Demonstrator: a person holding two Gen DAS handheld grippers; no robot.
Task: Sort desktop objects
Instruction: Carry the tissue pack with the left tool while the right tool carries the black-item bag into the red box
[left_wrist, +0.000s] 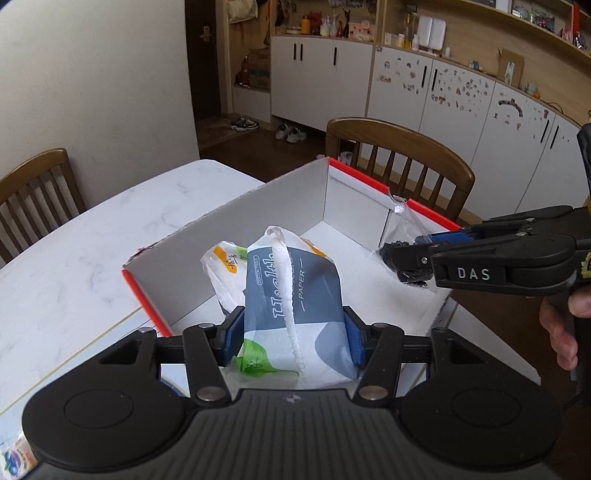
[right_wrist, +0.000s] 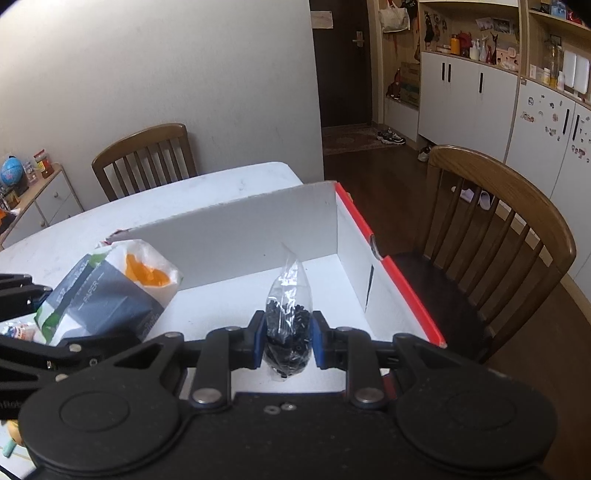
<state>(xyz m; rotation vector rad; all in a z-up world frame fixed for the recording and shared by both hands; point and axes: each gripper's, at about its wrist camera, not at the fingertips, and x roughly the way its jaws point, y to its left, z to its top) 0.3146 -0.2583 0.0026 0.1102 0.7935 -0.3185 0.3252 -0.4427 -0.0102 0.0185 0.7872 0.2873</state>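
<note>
My left gripper (left_wrist: 293, 334) is shut on a pack of paper tissues (left_wrist: 295, 295), grey, white and green, held over the near edge of an open white cardboard box with red rim (left_wrist: 354, 173). The pack also shows in the right wrist view (right_wrist: 110, 291). My right gripper (right_wrist: 286, 339) is shut on a clear plastic bag of small black pieces (right_wrist: 288, 328), held over the box's right part. In the left wrist view the right gripper (left_wrist: 402, 258) comes in from the right with the bag (left_wrist: 402, 236).
The box stands on a white marble table (left_wrist: 92, 236). Wooden chairs stand behind the box (left_wrist: 402, 147) and at the far left (left_wrist: 37, 192). A colourful packet (left_wrist: 14, 458) lies at the table's near left corner. White cabinets line the back wall.
</note>
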